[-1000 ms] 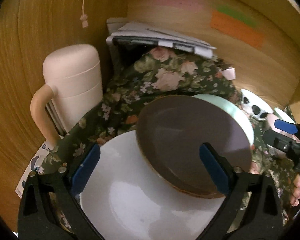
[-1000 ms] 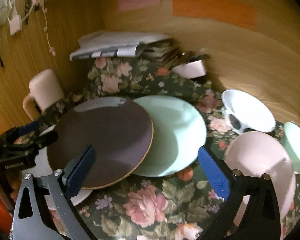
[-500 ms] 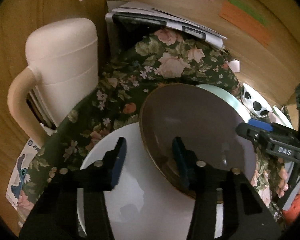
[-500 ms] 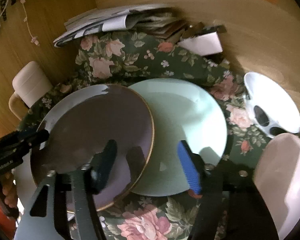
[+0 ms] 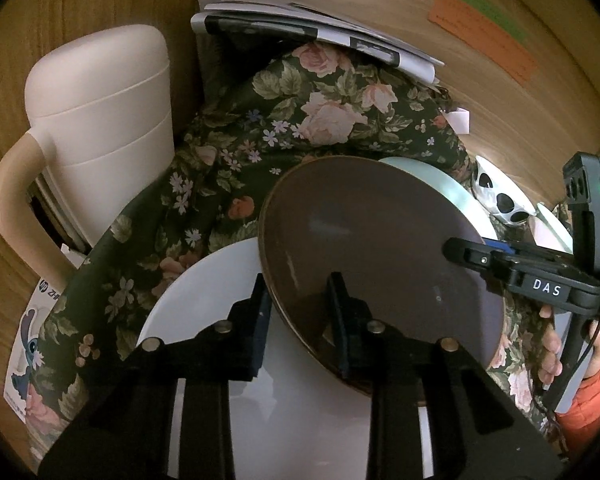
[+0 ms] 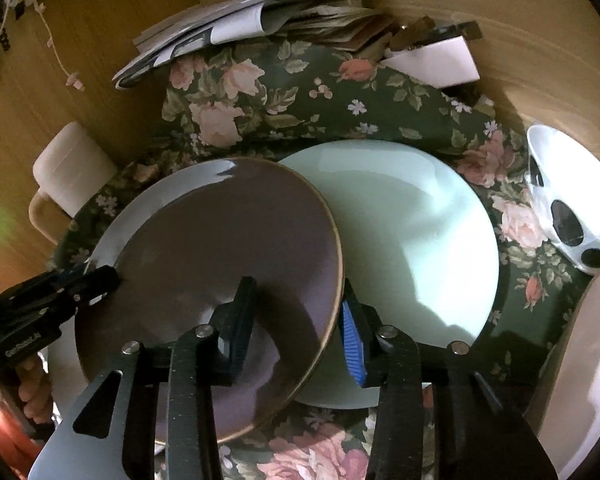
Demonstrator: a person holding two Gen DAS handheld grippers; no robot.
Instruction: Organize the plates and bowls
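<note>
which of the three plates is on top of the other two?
The brown plate: its rim overlaps the white plate on one side and the mint-green plate on the other.

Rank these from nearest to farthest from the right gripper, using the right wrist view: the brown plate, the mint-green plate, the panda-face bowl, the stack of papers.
1. Brown plate: its rim sits between the closing jaws of the right gripper.
2. Mint-green plate: just right, tucked under the brown one.
3. Panda-face bowl: far right edge.
4. Stack of papers: back, against the wall.
</note>
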